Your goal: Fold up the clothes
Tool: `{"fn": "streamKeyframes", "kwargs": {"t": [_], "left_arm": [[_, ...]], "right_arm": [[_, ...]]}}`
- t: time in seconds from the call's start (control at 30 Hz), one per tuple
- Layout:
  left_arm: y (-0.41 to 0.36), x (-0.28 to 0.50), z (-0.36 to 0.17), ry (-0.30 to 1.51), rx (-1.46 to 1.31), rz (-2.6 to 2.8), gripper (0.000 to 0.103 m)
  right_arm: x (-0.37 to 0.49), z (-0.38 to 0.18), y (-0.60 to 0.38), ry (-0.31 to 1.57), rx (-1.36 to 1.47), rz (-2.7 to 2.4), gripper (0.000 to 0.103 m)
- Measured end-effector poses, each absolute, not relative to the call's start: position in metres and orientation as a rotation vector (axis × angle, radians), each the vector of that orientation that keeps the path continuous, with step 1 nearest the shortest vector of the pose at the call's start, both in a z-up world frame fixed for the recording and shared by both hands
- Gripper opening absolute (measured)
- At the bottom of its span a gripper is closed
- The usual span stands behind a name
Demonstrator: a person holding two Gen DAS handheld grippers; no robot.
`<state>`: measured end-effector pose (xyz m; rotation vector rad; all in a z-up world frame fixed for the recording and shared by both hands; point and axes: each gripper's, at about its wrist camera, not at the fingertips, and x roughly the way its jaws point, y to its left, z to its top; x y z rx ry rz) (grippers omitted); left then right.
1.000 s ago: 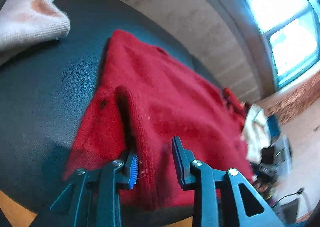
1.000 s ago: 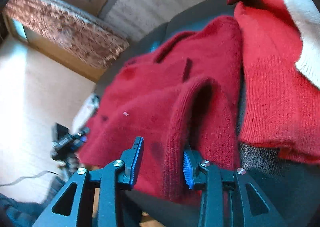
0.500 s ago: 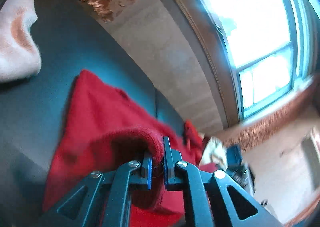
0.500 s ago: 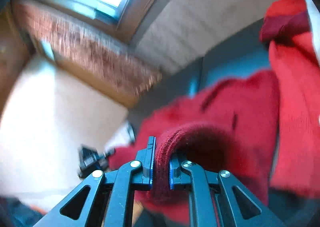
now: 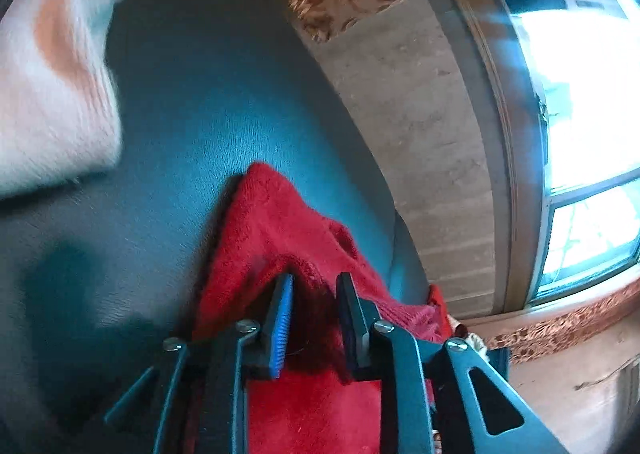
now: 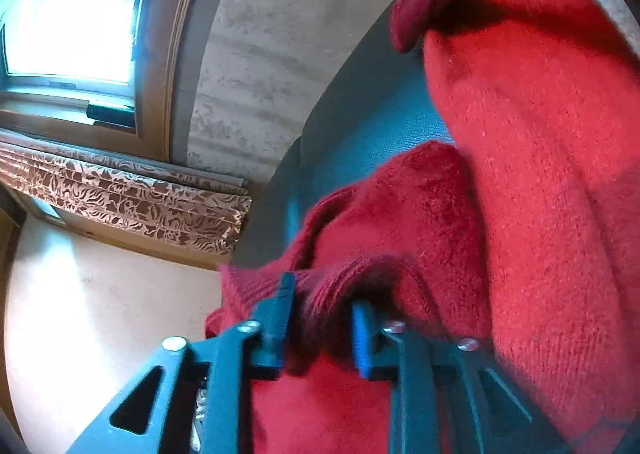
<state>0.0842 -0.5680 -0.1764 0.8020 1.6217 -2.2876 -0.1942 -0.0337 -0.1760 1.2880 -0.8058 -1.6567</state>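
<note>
Lying lower centre on the dark cushion (image 5: 192, 102): red sweater (image 5: 276, 226). Left gripper (image 5: 312, 294) and right gripper (image 6: 324, 298) both spread, a fold between each pair of fingers. White knit (image 5: 48, 86) upper left; second red garment (image 6: 540, 126) at right.

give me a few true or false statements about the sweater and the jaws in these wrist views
1. The left gripper has its jaws apart. True.
2. The red sweater lies on a dark teal surface. True.
3. The right gripper is shut with nothing between its jaws. False: its jaws stand apart with red knit bunched between them.
4. A white knit garment lies to the left of the sweater in the left wrist view. True.
5. No window shows in either view. False: a bright window shows in both.
</note>
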Motion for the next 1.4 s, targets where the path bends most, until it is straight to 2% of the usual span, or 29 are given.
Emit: {"fn": "streamKeyframes", "kwargs": {"t": [0.07,0.17,0.33,0.43,0.57,0.63,0.77,0.87,0.93,1.03,1.07,1.1,1.13,1.17,1.23,1.4], "left_arm": [[-0.568,0.097,-0.165,1.517,0.802,-2.319,0.026],[-0.563,0.116,-0.154,1.351,0.834,-2.359,0.029],[-0.549,0.126,-0.152,1.112,0.964,-2.401,0.031],[-0.538,0.118,-0.148,0.975,1.006,-2.426,0.031],[-0.532,0.105,-0.141,0.795,1.015,-2.452,0.033],[-0.534,0.098,-0.138,0.733,1.019,-2.463,0.038],[-0.538,0.073,-0.140,0.682,1.062,-2.523,0.046],[-0.538,0.055,-0.147,0.658,1.133,-2.559,0.047],[-0.538,0.042,-0.155,0.636,1.178,-2.563,0.047],[-0.533,0.027,-0.158,0.639,1.230,-2.578,0.044],[-0.529,0.024,-0.158,0.622,1.249,-2.573,0.032],[-0.525,0.023,-0.156,0.581,1.245,-2.564,0.010],[-0.521,0.022,-0.155,0.540,1.241,-2.555,0.005],[-0.524,0.030,-0.151,0.574,1.200,-2.546,0.005],[-0.530,0.047,-0.143,0.646,1.115,-2.526,0.005],[-0.547,0.082,-0.133,0.782,0.961,-2.442,0.004]], "right_arm": [[-0.191,-0.169,-0.032,-0.786,1.275,-1.653,0.063],[-0.178,-0.142,-0.020,-0.641,1.205,-1.704,0.063],[-0.146,-0.096,-0.026,-0.136,1.052,-1.962,0.067],[-0.146,-0.095,-0.042,0.025,1.017,-2.024,0.067],[-0.160,-0.107,-0.073,0.102,1.038,-2.038,0.064],[-0.166,-0.116,-0.085,0.127,1.078,-2.030,0.064],[-0.176,-0.135,-0.097,0.138,1.171,-2.030,0.066],[-0.179,-0.140,-0.095,0.102,1.190,-2.026,0.071],[-0.176,-0.140,-0.097,0.157,1.174,-2.027,0.071],[-0.170,-0.139,-0.100,0.232,1.150,-2.046,0.063],[-0.168,-0.137,-0.101,0.245,1.142,-2.045,0.052],[-0.165,-0.135,-0.102,0.258,1.134,-2.044,0.035],[-0.163,-0.133,-0.103,0.271,1.126,-2.043,0.028],[-0.159,-0.130,-0.104,0.295,1.114,-2.048,0.018],[-0.144,-0.115,-0.104,0.355,1.054,-2.078,0.014],[-0.136,-0.084,-0.077,0.306,0.977,-2.178,0.013]]}}
